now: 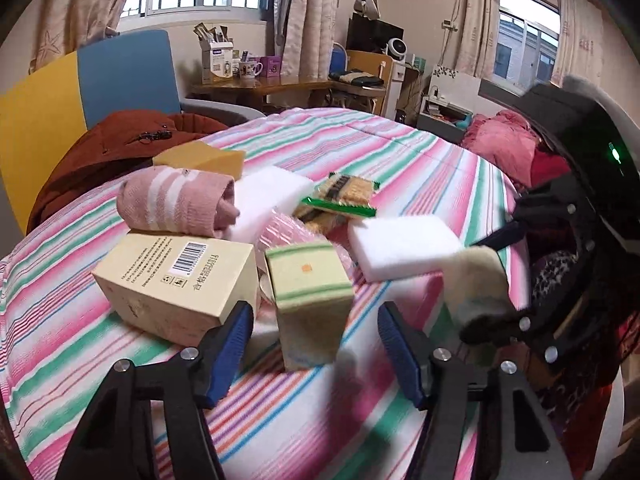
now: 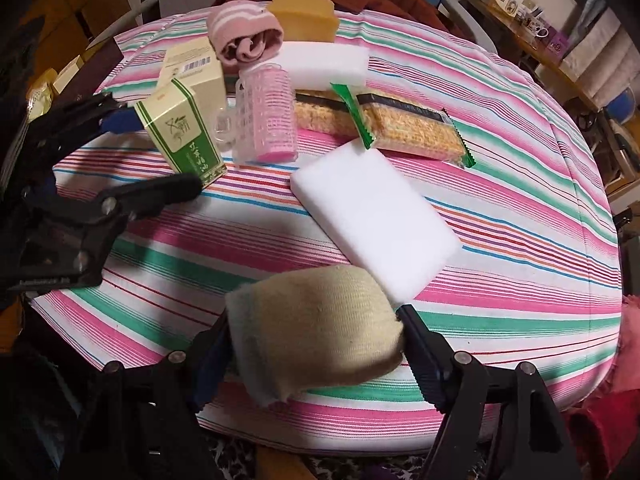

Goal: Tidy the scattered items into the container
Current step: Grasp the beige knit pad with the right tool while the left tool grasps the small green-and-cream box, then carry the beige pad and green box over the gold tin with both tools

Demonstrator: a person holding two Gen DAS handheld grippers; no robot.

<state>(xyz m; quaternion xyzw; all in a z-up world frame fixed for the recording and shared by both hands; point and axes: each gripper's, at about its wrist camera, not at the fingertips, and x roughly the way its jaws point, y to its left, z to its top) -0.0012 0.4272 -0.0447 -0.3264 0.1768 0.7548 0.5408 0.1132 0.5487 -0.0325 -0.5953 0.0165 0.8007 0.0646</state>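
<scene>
My left gripper (image 1: 314, 336) is open, its blue fingers on either side of a small green-and-cream box (image 1: 310, 300) that stands on the striped bed; the box (image 2: 180, 136) and the left gripper (image 2: 158, 152) also show in the right wrist view. My right gripper (image 2: 316, 344) is shut on a cream rolled sock (image 2: 320, 328), held above the bed's near edge; it also shows in the left wrist view (image 1: 476, 280). Scattered around: a pink sock roll (image 1: 176, 200), a beige box (image 1: 176, 284), white sponges (image 2: 376, 216) (image 2: 326, 64), a yellow sponge (image 2: 304, 16), a pink hair roller (image 2: 268, 116), cracker packets (image 2: 416, 128). No container is visible.
A rust-red jacket (image 1: 120, 148) lies at the bed's far left by a blue-and-yellow chair (image 1: 124, 76). Pink and red clothes (image 1: 508, 148) pile up at the bed's right. A cluttered wooden desk (image 1: 288, 84) stands behind.
</scene>
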